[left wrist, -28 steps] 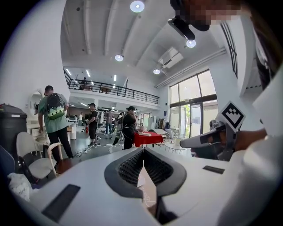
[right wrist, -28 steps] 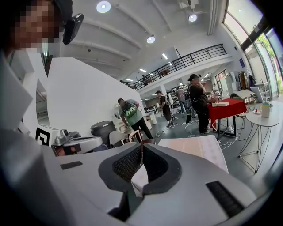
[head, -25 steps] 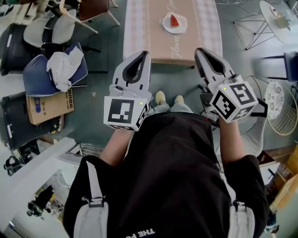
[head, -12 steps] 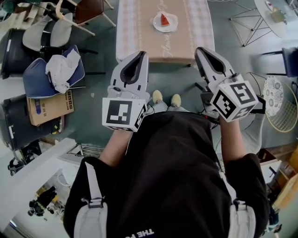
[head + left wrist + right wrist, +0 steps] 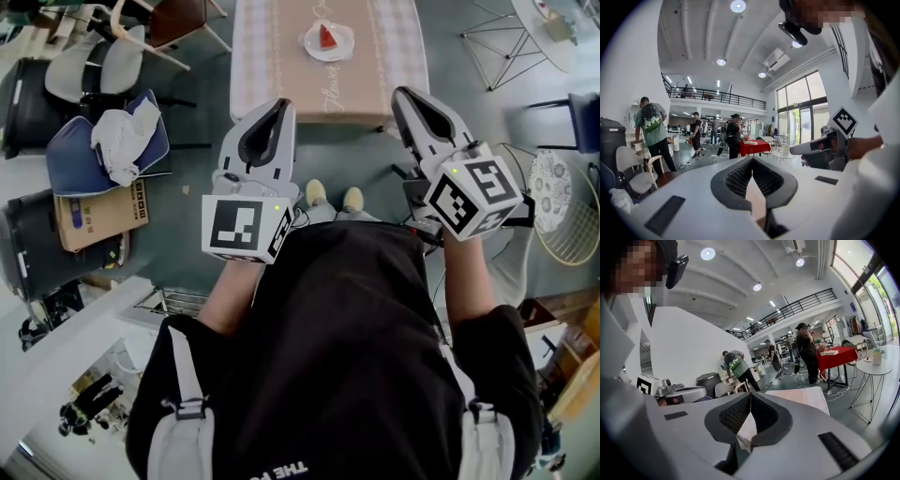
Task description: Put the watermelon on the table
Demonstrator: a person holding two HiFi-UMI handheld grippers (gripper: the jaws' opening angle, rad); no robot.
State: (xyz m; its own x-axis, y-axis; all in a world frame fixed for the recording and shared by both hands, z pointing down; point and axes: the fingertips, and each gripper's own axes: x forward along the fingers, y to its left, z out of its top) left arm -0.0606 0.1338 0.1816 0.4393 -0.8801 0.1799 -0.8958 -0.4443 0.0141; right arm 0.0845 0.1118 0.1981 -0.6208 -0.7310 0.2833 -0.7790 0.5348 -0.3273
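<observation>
Since a second ago the table (image 5: 272,52) has slid left in the head view, while both grippers keep their pose. On it, at top centre, the watermelon slice (image 5: 327,37) sits on a white plate (image 5: 345,48), well apart from both tools. Grey floor (image 5: 211,122) lies open before the table's near edge. A blue chair (image 5: 75,141) and a cardboard box (image 5: 98,216) crowd the left. The left gripper (image 5: 281,106) and right gripper (image 5: 405,97) point forward side by side, jaws closed tip to tip and empty.

Both forearms (image 5: 230,291) reach forward, side by side and apart. The left gripper (image 5: 279,111) and the right gripper (image 5: 407,98) point ahead, each with its fingers (image 5: 736,176) closed tip to tip and nothing between them. The right one seems rolled slightly outward.
</observation>
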